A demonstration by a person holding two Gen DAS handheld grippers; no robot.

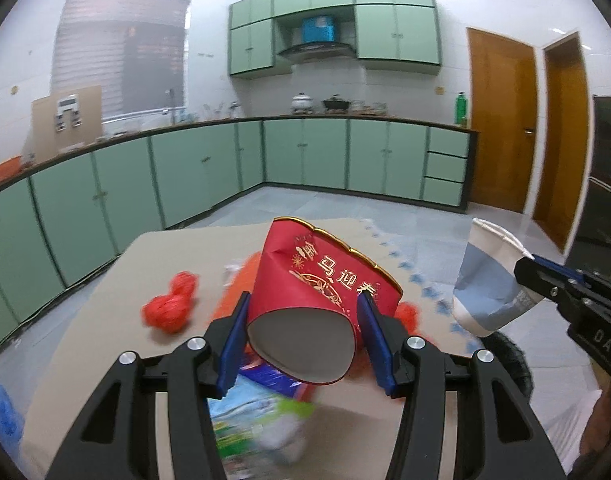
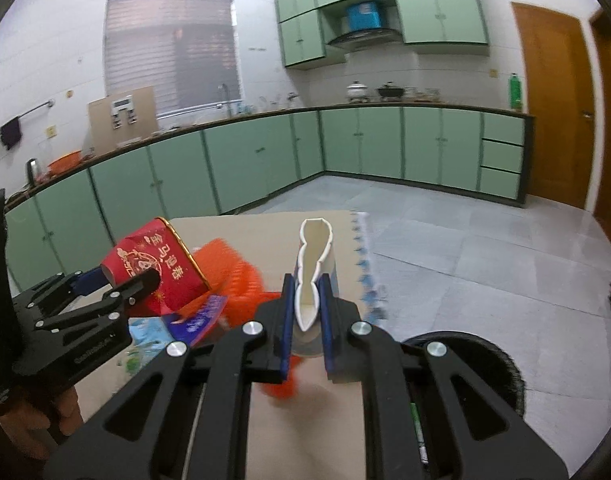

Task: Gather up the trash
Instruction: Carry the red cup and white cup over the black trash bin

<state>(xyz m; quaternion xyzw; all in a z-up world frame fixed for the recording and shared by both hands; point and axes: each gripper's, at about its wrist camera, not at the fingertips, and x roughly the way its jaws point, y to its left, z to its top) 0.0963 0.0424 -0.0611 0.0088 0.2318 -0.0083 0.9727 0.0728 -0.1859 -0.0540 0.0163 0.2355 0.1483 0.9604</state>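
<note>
My left gripper is shut on a red paper cup with gold lettering, held above the cardboard-covered table. The same cup shows in the right wrist view. My right gripper is shut on a squashed white and blue paper cup, which also shows at the right of the left wrist view. Red-orange mesh netting and colourful wrappers lie on the table below.
A black round bin sits at the table's right side, below my right gripper. Orange netting lies between the two grippers. Green kitchen cabinets line the far walls, with tiled floor between.
</note>
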